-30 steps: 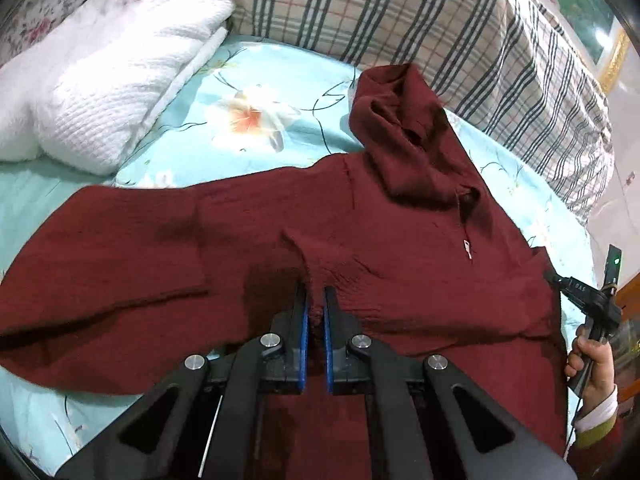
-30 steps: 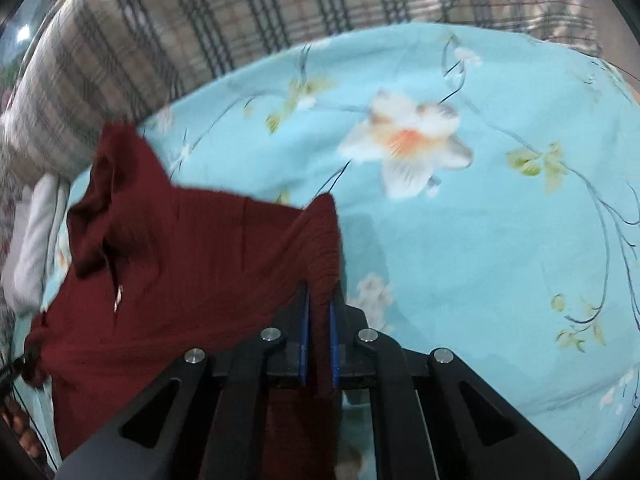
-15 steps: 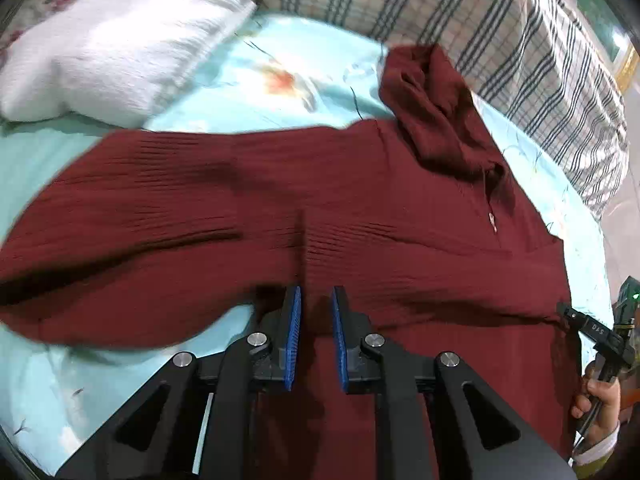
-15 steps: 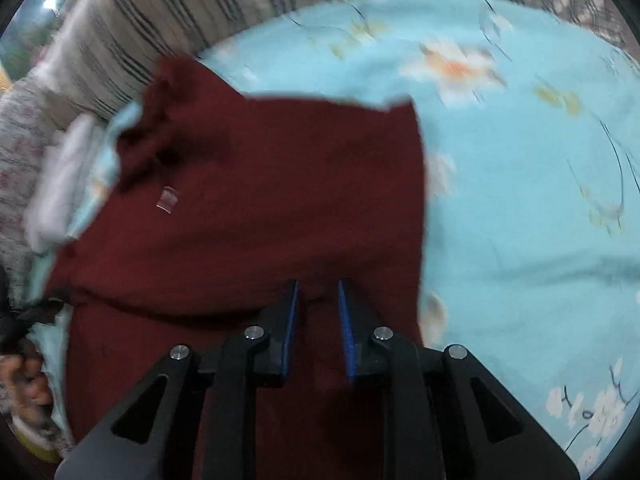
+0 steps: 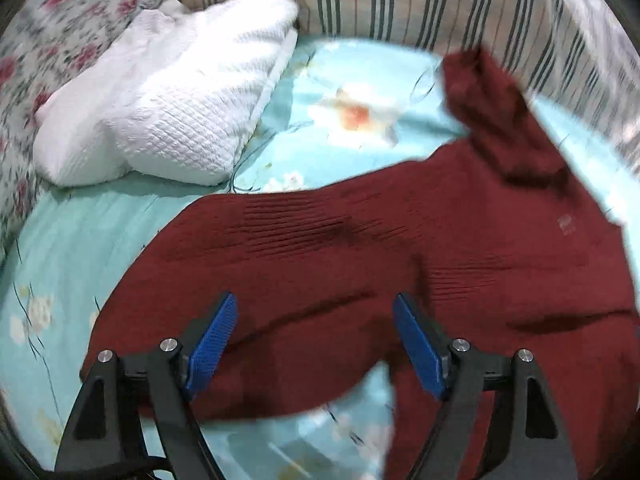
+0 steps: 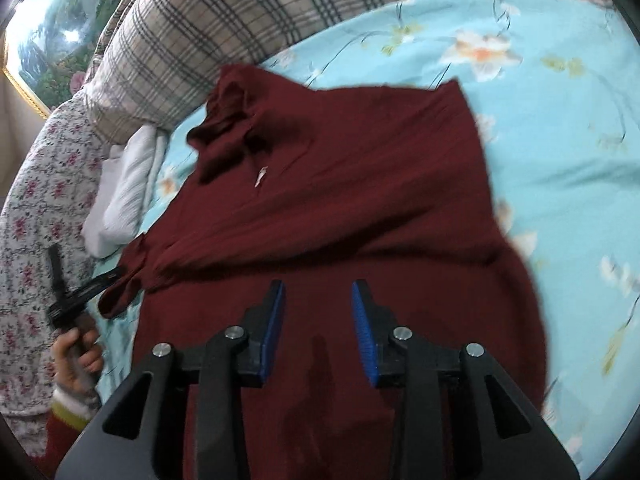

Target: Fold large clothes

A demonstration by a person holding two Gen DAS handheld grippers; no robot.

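A dark red knitted sweater (image 5: pixel 360 248) lies spread on a light blue flowered bedsheet (image 5: pixel 72 248), its high collar (image 5: pixel 492 112) toward the pillows. My left gripper (image 5: pixel 314 312) hovers over one sleeve, its jaws opening wide with nothing pinched between the blue pads. In the right wrist view the sweater (image 6: pixel 340 184) lies with one side folded over. My right gripper (image 6: pixel 318 304) is above its body, jaws opening, not pressing any cloth. The other hand-held gripper (image 6: pixel 76 292) shows at the left, held by a hand at the sweater's sleeve end.
A folded white knitted garment (image 5: pixel 172 104) lies at the back left on the sheet. Plaid pillows (image 5: pixel 440 4) line the far side. A floral quilt (image 6: pixel 36 184) runs along the left. Bare sheet (image 6: pixel 560 160) stretches to the right of the sweater.
Both grippers were shut on the sweater's cloth and have let it go, jaws now apart. The sleeve and side they held now lie flat. Both cameras have swung across the sweater.
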